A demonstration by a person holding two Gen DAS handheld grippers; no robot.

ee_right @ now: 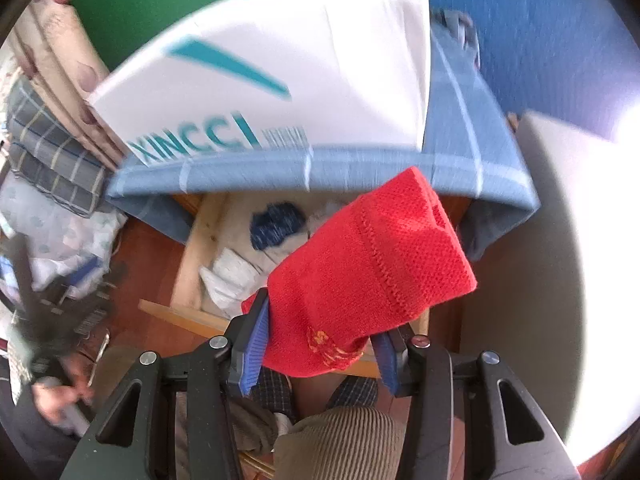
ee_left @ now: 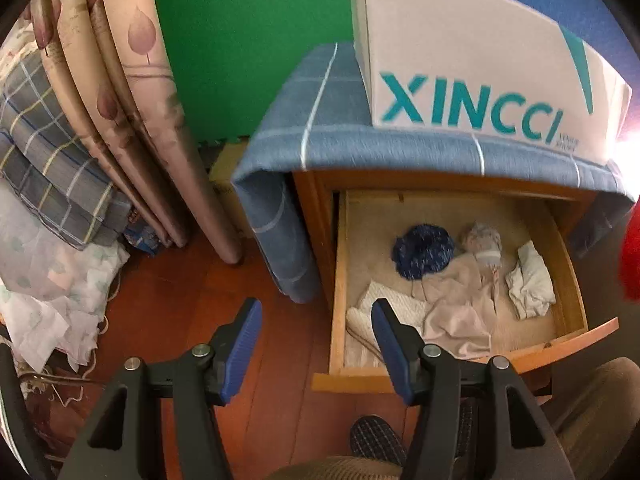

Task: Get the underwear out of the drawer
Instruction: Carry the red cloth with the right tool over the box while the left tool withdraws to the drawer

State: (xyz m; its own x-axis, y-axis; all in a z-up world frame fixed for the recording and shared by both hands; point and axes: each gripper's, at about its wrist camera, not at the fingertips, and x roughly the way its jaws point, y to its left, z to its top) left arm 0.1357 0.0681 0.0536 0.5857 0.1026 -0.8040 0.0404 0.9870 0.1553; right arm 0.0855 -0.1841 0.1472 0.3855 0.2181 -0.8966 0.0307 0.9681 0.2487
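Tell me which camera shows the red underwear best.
The right wrist view: the red underwear fills the centre, clamped in the right gripper, its knit and seam clear. The left wrist view catches only a blurred red sliver at its right edge.

Box print (ee_right: 192, 146): smeared by motion blur.
Hand, near left (ee_right: 56, 400): blurred.
Red underwear (ee_right: 372, 268): hides the drawer's right half.

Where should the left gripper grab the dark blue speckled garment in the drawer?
Take the dark blue garment by its raised, bunched top, coming straight down from above with the left gripper. It lies crumpled near the back of the open drawer, clear of the wooden walls, its lower edge overlapping the beige cloth, so a high pinch probably lifts it alone.
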